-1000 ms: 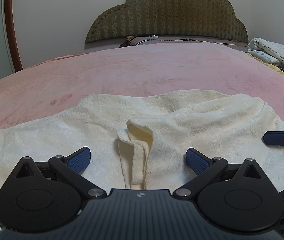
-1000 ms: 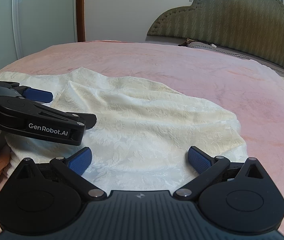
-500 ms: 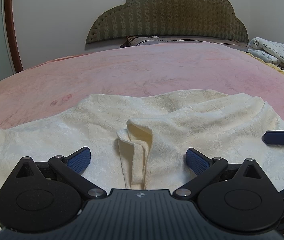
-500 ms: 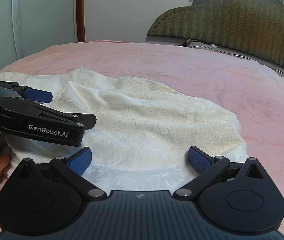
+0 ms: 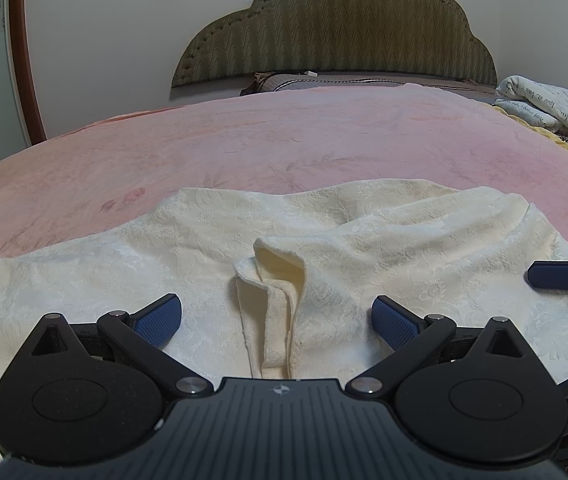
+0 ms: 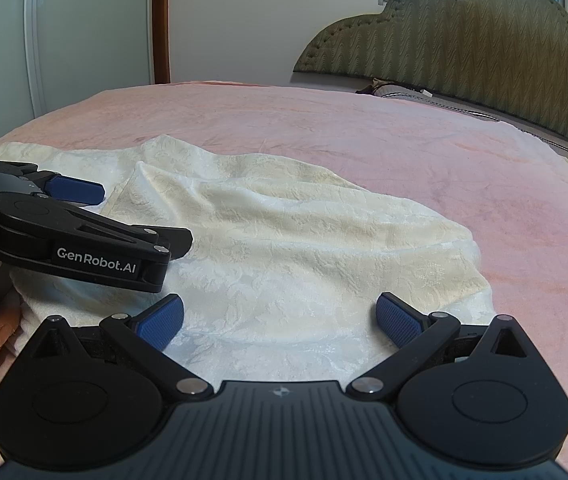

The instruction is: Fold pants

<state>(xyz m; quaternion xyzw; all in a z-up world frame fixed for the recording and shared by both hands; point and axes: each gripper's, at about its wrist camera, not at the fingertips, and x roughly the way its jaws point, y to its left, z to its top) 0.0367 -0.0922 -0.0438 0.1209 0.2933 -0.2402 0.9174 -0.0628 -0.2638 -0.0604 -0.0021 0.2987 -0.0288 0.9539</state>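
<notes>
Cream pants (image 5: 364,240) spread on a pink bed (image 5: 284,140), rumpled, not yet folded. Left tongs (image 5: 275,316) spread wide, low over the cloth, a raised pleat between the tips. Right tongs (image 6: 279,316) likewise spread, just right of the left tool, the near hem under them; nothing is pinched. Judged step: approach before the first grasp. Next move calls for both tongs to close on the near edge. No containers appear.
</notes>
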